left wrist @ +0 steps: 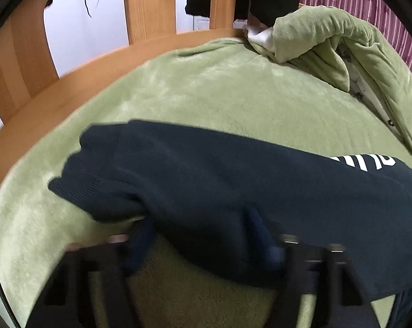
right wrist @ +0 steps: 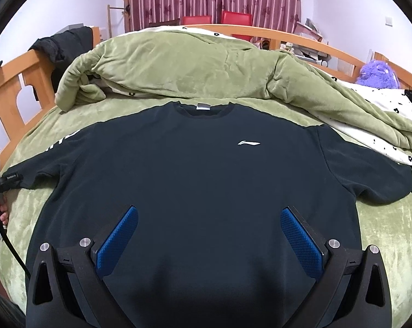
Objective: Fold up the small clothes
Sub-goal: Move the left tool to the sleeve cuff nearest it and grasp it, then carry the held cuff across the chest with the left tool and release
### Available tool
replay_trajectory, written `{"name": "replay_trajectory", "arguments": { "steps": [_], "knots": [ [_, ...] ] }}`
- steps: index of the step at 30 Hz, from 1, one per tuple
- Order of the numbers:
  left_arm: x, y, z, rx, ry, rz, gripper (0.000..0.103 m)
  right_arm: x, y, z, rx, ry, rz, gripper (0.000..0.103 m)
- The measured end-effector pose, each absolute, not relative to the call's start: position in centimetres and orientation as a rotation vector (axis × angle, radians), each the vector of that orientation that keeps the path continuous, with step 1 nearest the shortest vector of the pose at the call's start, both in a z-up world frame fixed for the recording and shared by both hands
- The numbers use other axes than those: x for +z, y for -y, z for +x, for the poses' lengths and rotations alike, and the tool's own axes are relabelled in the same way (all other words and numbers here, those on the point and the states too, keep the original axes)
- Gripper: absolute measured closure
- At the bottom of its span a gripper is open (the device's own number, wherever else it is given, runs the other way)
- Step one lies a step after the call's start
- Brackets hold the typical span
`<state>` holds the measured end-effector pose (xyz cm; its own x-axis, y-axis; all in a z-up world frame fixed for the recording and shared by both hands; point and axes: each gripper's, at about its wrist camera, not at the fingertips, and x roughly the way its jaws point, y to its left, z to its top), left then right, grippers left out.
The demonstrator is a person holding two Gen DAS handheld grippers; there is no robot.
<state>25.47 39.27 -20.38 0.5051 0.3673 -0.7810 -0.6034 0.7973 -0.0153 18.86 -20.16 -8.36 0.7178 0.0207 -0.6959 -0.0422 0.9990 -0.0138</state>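
Blue ribbed pads (right wrist: 118, 239) line the right gripper (right wrist: 209, 220), whose fingers stand wide apart with nothing between them, poised over the lower body of a dark navy sweatshirt (right wrist: 200, 180). That garment lies face up and spread flat on a green fleece sheet (right wrist: 383, 235), sleeves out to either side, a white logo (right wrist: 248, 143) ahead and slightly right of the gripper, the collar with its grey tag (right wrist: 203, 106) farther ahead. Beyond the collar a green quilt (right wrist: 178, 65) is heaped, with a black garment (right wrist: 66, 41) draped over the wooden bed frame (right wrist: 11, 82) to the far left and a purple plush toy (right wrist: 378, 73) far right.

From the left wrist view, the left gripper (left wrist: 203, 248) is blurred; its fingers look spread, and the sweatshirt's sleeve (left wrist: 178, 180) drapes over the right finger and lies between them. Whether it pinches the cloth cannot be told. Ahead of the sleeve lies bare green sheet (left wrist: 206, 90), then the wooden rail (left wrist: 96, 65).
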Motion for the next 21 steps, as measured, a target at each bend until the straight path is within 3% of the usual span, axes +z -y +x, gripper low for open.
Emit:
{"name": "replay_trajectory", "arguments": {
  "steps": [1, 2, 3, 12, 21],
  "knots": [
    [-20.1, -39.2, 25.6, 0.602, -0.855, -0.291, 0.073, -8.3, 20.1, 18.8, 0.033, -0.768, -0.029, 0.0],
    [-19.8, -39.0, 25.8, 0.599, -0.853, -0.282, 0.089, -8.1, 20.1, 18.7, 0.035, -0.765, -0.027, 0.0],
    [-19.3, -38.8, 26.0, 0.591, -0.85, -0.275, 0.091, -7.9, 20.0, 18.5, 0.04, -0.76, -0.025, 0.0],
    [-10.6, -33.6, 27.0, 0.527, -0.747, -0.195, 0.093, -5.8, 20.9, 17.2, 0.048, -0.705, -0.034, 0.0],
    [-4.5, -21.5, 28.6, 0.392, -0.676, -0.048, 0.093, -3.5, 25.2, 15.1, 0.007, -0.623, 0.022, 0.0]
  ]
}}
